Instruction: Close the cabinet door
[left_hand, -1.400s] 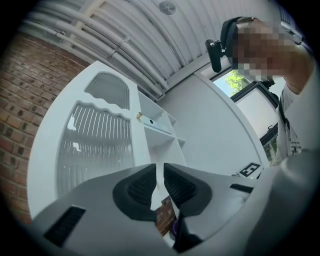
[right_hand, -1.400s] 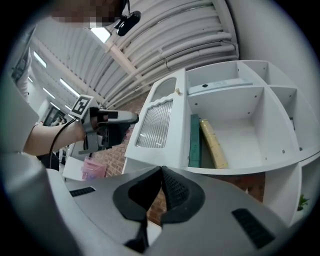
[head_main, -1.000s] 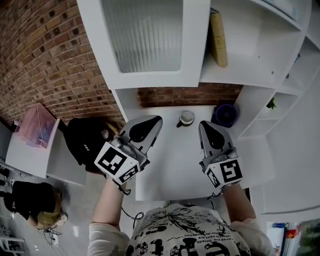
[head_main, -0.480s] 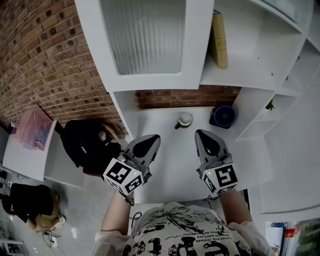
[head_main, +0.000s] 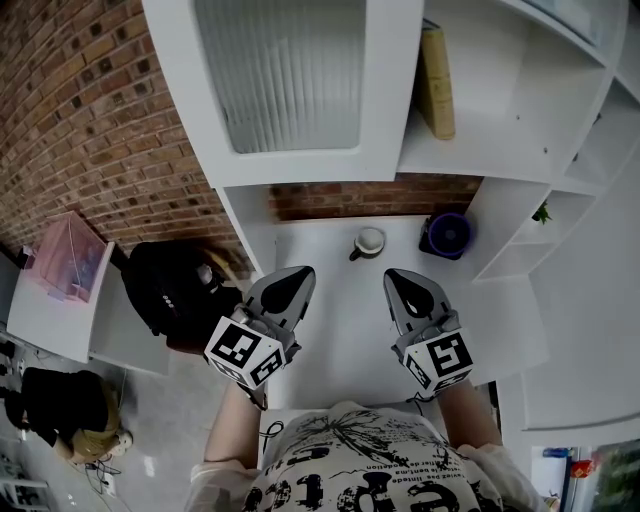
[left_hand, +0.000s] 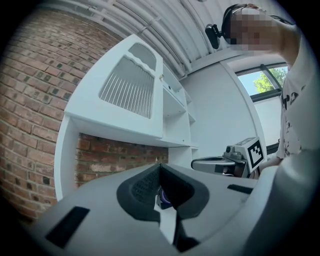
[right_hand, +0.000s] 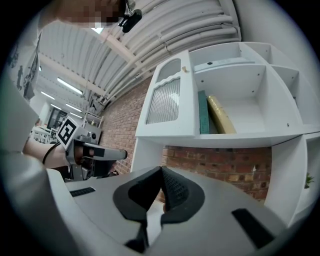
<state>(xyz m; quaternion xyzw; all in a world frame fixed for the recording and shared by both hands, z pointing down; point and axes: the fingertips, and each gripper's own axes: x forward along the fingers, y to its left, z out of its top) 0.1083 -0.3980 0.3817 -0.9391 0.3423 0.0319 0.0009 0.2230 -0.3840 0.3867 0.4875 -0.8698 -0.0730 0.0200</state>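
Two hand-held grippers over a white counter (head_main: 340, 335), with a white wall cabinet above them. At far left runs a brick wall (head_main: 90, 110), and below it a black bag (head_main: 175, 290) lies on the floor.

The cabinet door (head_main: 290, 90) hangs above the left gripper, on the cabinet's left compartment. It is a white frame around a tall panel of vertically ribbed translucent glass with a scalloped top edge (best seen in the right gripper view). In both gripper views it looks to sit flat against the cabinet front, next to the open shelf. Neither gripper touches it.

The left gripper (head_main: 296, 274) points level toward the back wall, its jaws pressed together and holding nothing. A cup (head_main: 369, 241) stands on the counter between and beyond the two grippers. The right gripper (head_main: 398, 278) lies parallel to the left, its jaws likewise meeting at the tips with nothing between them.

Further right a dark purple round container (head_main: 447, 234) stands at the counter's back corner. Above it a yellowish book (head_main: 435, 80) leans in the open shelf compartment.
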